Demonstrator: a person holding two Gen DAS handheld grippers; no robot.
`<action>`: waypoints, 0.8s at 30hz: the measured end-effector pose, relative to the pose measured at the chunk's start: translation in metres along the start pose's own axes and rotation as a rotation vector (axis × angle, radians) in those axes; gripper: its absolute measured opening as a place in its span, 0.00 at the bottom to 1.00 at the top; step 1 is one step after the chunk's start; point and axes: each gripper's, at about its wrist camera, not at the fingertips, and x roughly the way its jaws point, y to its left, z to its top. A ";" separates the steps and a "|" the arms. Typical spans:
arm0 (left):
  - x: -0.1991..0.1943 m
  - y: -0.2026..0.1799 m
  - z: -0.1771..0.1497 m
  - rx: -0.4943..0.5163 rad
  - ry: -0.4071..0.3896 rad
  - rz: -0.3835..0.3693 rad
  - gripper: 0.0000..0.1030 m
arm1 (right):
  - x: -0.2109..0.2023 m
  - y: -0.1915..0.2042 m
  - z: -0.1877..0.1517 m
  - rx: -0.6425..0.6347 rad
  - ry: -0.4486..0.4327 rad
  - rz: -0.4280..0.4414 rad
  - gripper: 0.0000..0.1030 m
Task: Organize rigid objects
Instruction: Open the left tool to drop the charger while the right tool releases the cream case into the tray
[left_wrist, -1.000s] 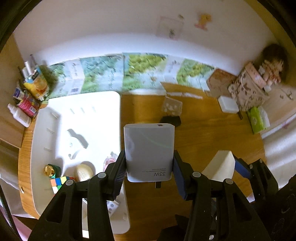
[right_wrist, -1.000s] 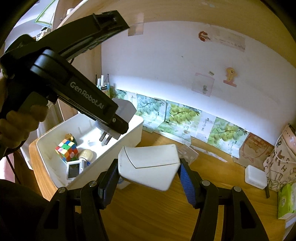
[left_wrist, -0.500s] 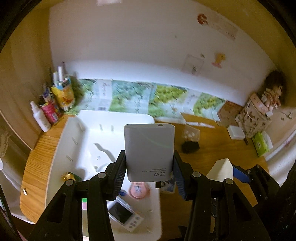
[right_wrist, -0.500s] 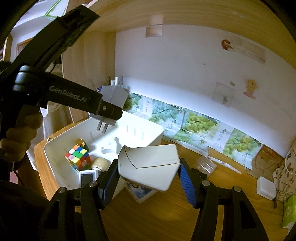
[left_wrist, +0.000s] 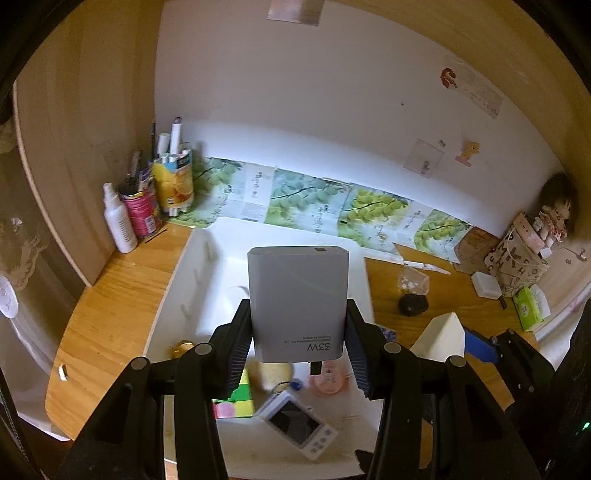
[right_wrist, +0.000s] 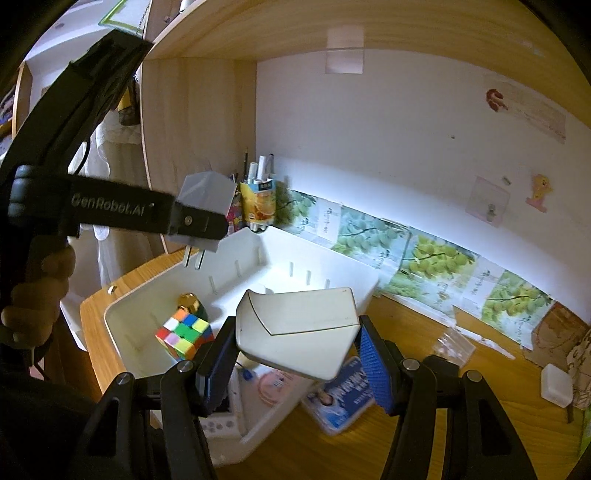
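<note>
My left gripper (left_wrist: 297, 332) is shut on a grey 33W charger (left_wrist: 298, 302), held in the air over the white bin (left_wrist: 199, 266). The right wrist view shows this left gripper (right_wrist: 195, 221) above the bin's far left corner (right_wrist: 229, 240), the charger's (right_wrist: 207, 192) prongs pointing down. My right gripper (right_wrist: 295, 354) is shut on a white wedge-shaped block (right_wrist: 299, 325) above the bin's near right side. In the bin lie a colour cube (right_wrist: 184, 334), a gold piece (right_wrist: 188, 301), a cream egg shape (left_wrist: 271, 373), a pink disc (left_wrist: 330, 378) and a small white screen device (left_wrist: 295, 424).
Cans of pens (left_wrist: 173, 181) and a spray bottle (left_wrist: 118, 221) stand at the back left by a wooden side wall. Right of the bin: a blue booklet (right_wrist: 343, 391), a black lump (left_wrist: 413, 304), a clear bag (left_wrist: 413, 278), a white box (left_wrist: 487, 284), a tissue pack (left_wrist: 532, 306).
The left gripper has carried the charger leftward from over the bare table to above the bin. The right gripper with the white block has followed toward the bin. Both grips are unchanged.
</note>
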 end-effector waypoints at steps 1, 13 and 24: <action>-0.001 0.003 -0.001 0.002 0.001 0.000 0.49 | 0.002 0.003 0.001 0.003 -0.001 0.002 0.61; 0.005 0.024 -0.010 0.000 0.042 -0.009 0.50 | 0.026 0.024 -0.001 0.047 0.008 0.037 0.61; 0.013 0.024 -0.011 -0.018 0.080 0.001 0.50 | 0.027 0.026 -0.002 0.058 0.027 0.035 0.62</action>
